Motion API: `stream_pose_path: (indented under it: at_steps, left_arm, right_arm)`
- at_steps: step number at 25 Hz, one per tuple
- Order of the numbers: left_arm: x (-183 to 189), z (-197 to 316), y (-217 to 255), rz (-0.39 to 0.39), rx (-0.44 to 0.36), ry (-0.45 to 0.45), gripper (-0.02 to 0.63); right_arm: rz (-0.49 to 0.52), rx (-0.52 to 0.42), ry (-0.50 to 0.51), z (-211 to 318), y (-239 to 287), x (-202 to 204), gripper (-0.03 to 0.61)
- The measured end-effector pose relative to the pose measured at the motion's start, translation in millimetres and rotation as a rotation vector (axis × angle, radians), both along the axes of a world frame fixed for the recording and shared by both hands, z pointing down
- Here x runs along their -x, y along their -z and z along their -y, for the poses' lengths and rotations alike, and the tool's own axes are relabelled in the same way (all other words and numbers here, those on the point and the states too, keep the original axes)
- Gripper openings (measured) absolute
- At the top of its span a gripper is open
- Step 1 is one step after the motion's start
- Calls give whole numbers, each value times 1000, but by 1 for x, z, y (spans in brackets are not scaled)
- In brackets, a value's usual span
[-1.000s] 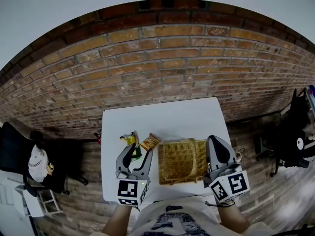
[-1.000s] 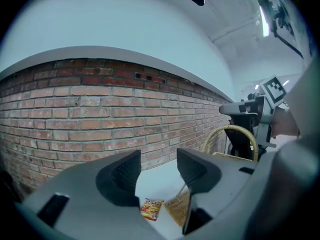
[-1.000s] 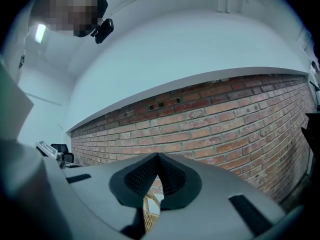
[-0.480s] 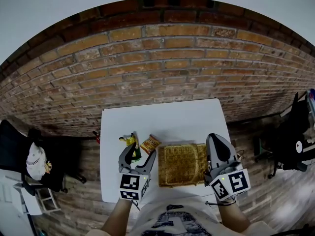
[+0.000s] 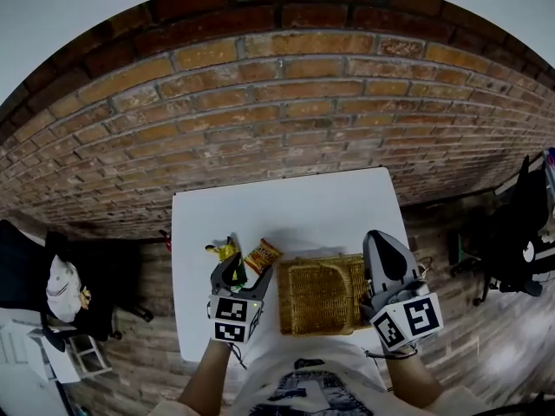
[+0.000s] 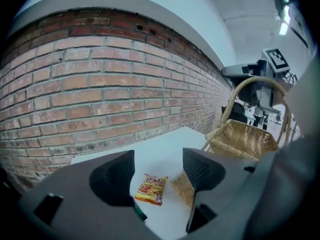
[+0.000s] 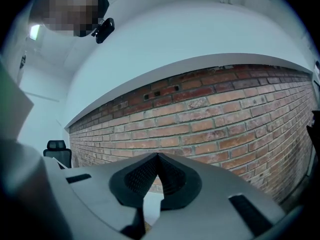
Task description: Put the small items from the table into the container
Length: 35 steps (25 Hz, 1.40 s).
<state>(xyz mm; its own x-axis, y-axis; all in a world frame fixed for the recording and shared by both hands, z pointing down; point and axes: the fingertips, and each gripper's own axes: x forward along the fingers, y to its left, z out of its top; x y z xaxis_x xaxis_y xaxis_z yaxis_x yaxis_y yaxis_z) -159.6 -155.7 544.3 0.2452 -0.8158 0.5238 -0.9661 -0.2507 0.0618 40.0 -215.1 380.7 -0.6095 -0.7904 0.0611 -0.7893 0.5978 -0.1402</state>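
Just ahead of the left claw point(image 5: 245, 274), an orange snack packet point(image 5: 263, 255) lies flat on the white surface point(image 5: 286, 206). It sits in line with the gap between the jaws, and neither pad touches it. That claw gapes as wide as it goes and holds nothing. It is tipped nose-down toward the surface, and the person's bare left forearm point(image 5: 206, 378) stretches out behind it from the near edge. Off the tip of its left jaw sits a small yellow item point(image 5: 225, 250). Hard by its right jaw stands the wicker basket point(image 5: 323, 295), its handle arching overhead.

Beyond the basket, the right claw point(image 5: 379, 243) hangs over the far rim, held about level and aimed at the brick wall point(image 5: 277, 120). Its jaws are pressed tip to tip with nothing caught between them point(image 7: 157, 159). From the left claw's own view point(image 6: 157, 159), the packet point(image 6: 150, 189) shows squarely in the opening.
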Motion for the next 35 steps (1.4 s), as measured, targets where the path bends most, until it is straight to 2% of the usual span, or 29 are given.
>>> stream_pose_path:
  at_steps: [5,22,27,35]
  left_arm:
    - [0,11,-31,36,65,-32,334]
    - [10,28,-129,68,280,-74,334]
    - [12,30,-148,109,312,-109,334]
    - [9,31,-170,97,370,-141,334]
  right_arm:
    - [0,10,-7,12,-6,-1,18]
    - [-3,41,-33,27,-18,-3,18]
    - [-8,51,-44,28,-21,-6,18]
    - [-12,59,-65,31,-24,-9,18]
